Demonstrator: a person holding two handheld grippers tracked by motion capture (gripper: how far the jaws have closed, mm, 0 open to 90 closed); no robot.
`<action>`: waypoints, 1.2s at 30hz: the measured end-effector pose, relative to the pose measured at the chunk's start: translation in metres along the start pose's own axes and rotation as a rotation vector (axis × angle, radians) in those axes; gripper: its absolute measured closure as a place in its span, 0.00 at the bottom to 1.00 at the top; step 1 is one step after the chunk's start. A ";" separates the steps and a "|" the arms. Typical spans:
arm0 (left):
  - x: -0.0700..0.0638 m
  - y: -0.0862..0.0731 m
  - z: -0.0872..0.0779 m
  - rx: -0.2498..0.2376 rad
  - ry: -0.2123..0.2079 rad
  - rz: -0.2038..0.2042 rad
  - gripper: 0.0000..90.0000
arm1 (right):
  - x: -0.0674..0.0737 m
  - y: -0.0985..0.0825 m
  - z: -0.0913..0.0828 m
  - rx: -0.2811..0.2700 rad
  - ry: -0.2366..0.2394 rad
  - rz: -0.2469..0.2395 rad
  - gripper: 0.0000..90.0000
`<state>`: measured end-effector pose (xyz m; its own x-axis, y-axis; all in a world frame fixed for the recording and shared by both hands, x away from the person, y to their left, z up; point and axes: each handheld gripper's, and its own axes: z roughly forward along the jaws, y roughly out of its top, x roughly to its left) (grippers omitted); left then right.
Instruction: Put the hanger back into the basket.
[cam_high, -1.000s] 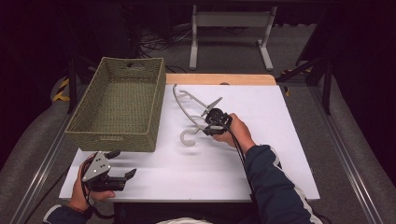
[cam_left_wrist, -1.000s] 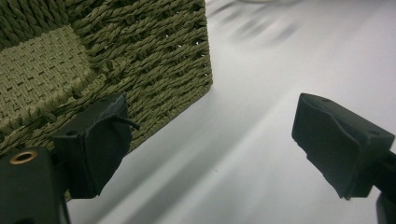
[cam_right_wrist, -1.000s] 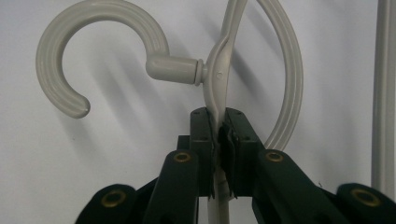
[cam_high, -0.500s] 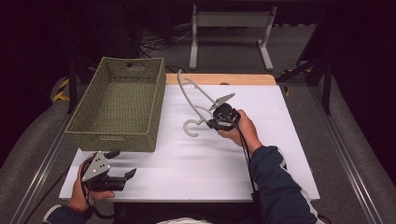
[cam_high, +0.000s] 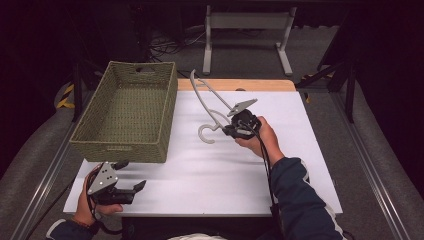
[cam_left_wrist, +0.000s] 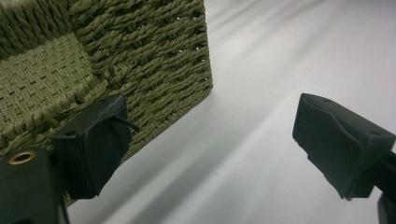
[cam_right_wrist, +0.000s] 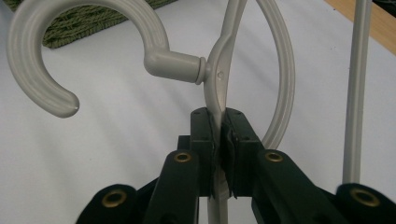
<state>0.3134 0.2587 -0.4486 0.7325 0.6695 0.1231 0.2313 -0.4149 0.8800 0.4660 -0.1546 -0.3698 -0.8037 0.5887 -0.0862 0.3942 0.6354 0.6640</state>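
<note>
A pale grey plastic clothes hanger (cam_high: 209, 102) is lifted off the white table (cam_high: 210, 170), tilted, with its hook (cam_high: 206, 132) curling down to the left. My right gripper (cam_high: 231, 130) is shut on the hanger's body just beside the hook's neck (cam_right_wrist: 219, 100), the black pads (cam_right_wrist: 205, 135) pressed on the thin plastic. My left gripper (cam_high: 131, 175) rests near the table's front left corner, its jaws wide apart with nothing between the pads (cam_left_wrist: 95, 140). It points at the corner of the woven green basket (cam_left_wrist: 107, 60).
The woven basket (cam_high: 127, 145) stands on the table's left side and holds nothing that I can see. A wooden strip (cam_high: 235, 85) runs along the table's far edge. Metal rails flank the table, and a stand's frame (cam_high: 245, 30) is behind it.
My right gripper has lifted the hanger off the table and carried it a little to the right; the hanger now tilts in the air. The left gripper has not moved.
</note>
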 end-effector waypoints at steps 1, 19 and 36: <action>0.000 0.000 0.000 0.000 0.003 0.007 0.13 | 0.001 0.000 -0.001 -0.004 0.001 0.003 0.93; -0.002 0.013 -0.005 -0.047 -0.003 0.027 0.17 | 0.007 -0.003 -0.026 -0.086 0.033 -0.013 0.93; -0.017 0.034 -0.001 -0.076 -0.053 0.064 0.21 | 0.014 0.003 -0.039 -0.239 0.066 0.032 0.93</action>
<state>0.3079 0.2335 -0.4200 0.7777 0.6085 0.1576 0.1349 -0.4064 0.9037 0.4383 -0.1641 -0.3399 -0.8231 0.5675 -0.0188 0.3095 0.4761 0.8231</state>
